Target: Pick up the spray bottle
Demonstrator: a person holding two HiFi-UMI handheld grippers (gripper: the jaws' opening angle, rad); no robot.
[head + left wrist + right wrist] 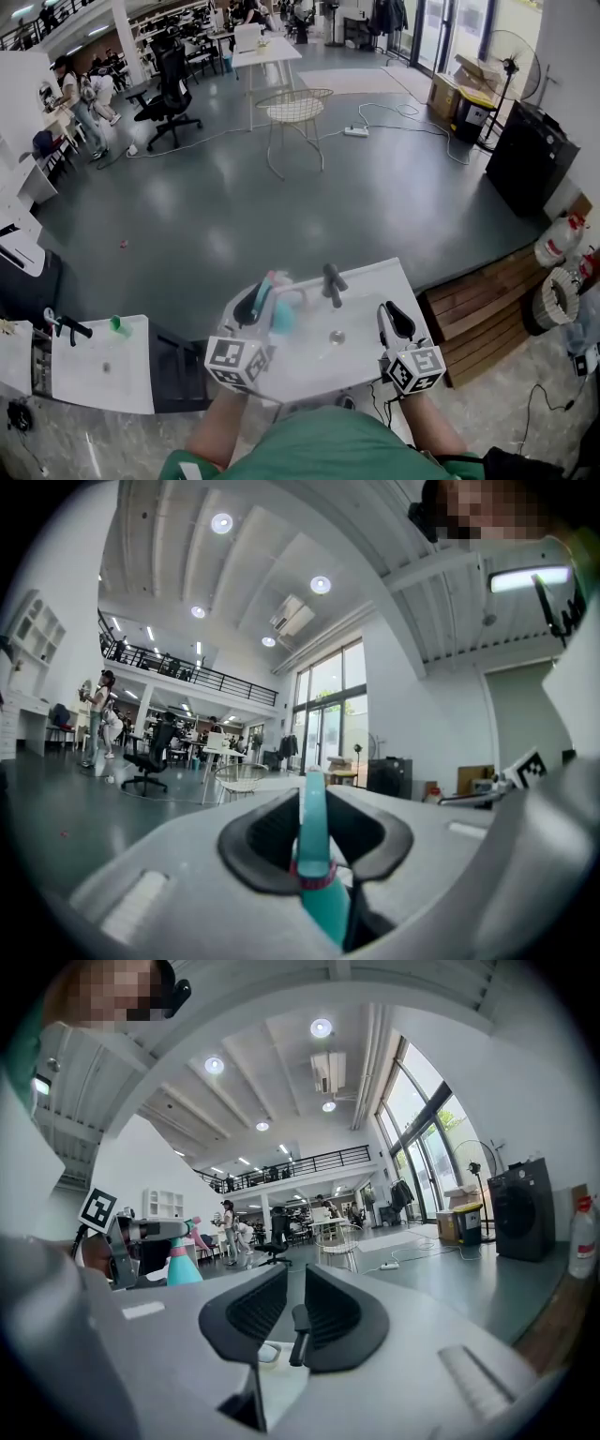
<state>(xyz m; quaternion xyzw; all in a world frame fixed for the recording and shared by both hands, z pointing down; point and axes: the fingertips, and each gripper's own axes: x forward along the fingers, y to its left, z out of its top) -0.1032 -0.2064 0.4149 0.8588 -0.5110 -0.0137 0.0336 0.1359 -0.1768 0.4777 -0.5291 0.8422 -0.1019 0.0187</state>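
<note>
The spray bottle (281,314) is teal with a pink trigger head. My left gripper (265,298) is shut on its neck and holds it above the left side of the white sink (361,370). In the left gripper view the teal neck (314,850) stands upright between the black pads of the left gripper (314,841). My right gripper (398,323) hovers over the sink's right side, jaws nearly together with nothing between them. The right gripper view shows the right gripper (293,1312) level, with the bottle (183,1265) off to its left.
A black faucet (333,281) rises at the sink's back edge. A second white sink (103,370) with a green item stands to the left. Wooden planks (478,319) lie to the right. A wire chair (293,108) and desks stand across the grey floor.
</note>
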